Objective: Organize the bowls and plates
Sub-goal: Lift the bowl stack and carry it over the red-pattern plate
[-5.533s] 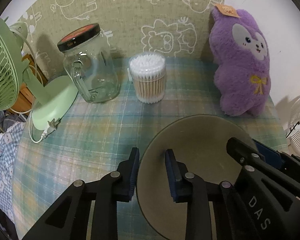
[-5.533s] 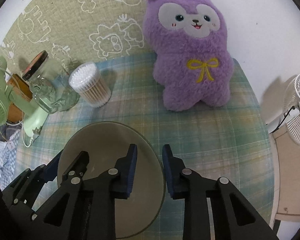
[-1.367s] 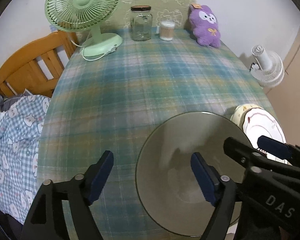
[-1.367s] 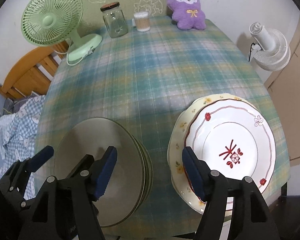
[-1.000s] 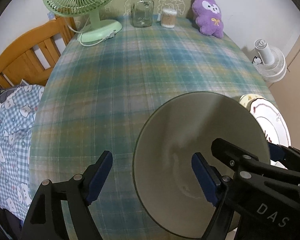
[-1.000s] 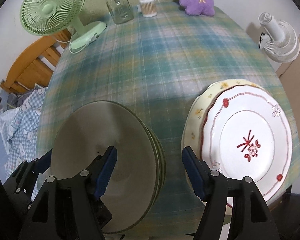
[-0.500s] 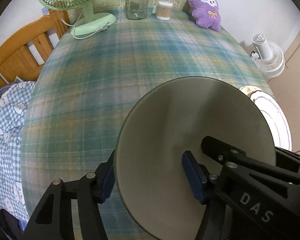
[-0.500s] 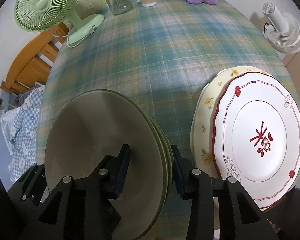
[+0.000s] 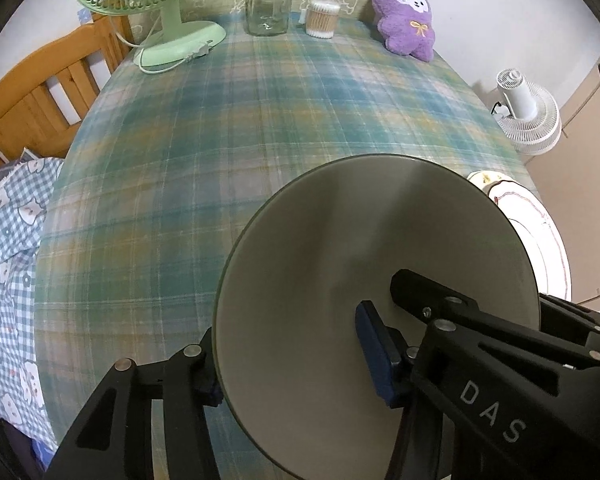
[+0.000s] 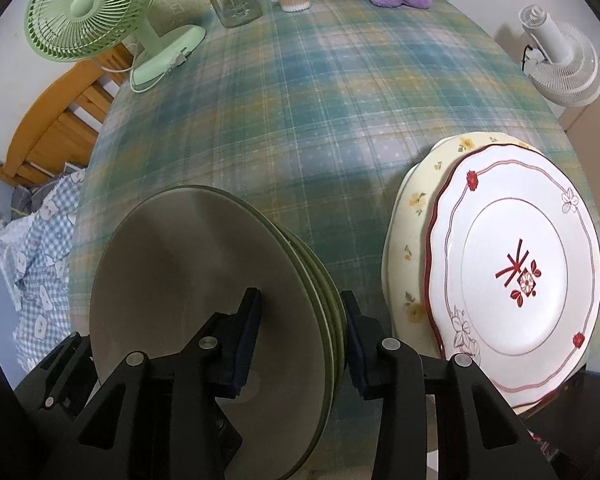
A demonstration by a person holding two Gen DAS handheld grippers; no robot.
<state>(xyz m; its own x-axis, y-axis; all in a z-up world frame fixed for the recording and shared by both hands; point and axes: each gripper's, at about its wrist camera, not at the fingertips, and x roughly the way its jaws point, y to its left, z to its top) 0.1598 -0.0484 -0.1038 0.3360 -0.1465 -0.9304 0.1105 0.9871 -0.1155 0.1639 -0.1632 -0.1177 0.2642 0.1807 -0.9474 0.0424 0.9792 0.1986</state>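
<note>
1. My left tongs [image 9: 292,360] clamp the left rim of the grey bowls [image 9: 364,264] — one finger inside, one outside.
2. My right tongs [image 10: 300,336] clamp the stack's right rim, several green edges showing between the pads.
3. The bowls sit at the near edge of the plaid table [image 10: 320,92].
4. Just right of them lie two stacked plates [image 10: 516,280] — white with red trim on a cream one.

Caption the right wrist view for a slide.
Right gripper fingers straddle the rim of stacked olive plates, beside two patterned plates on the plaid tablecloth.
</note>
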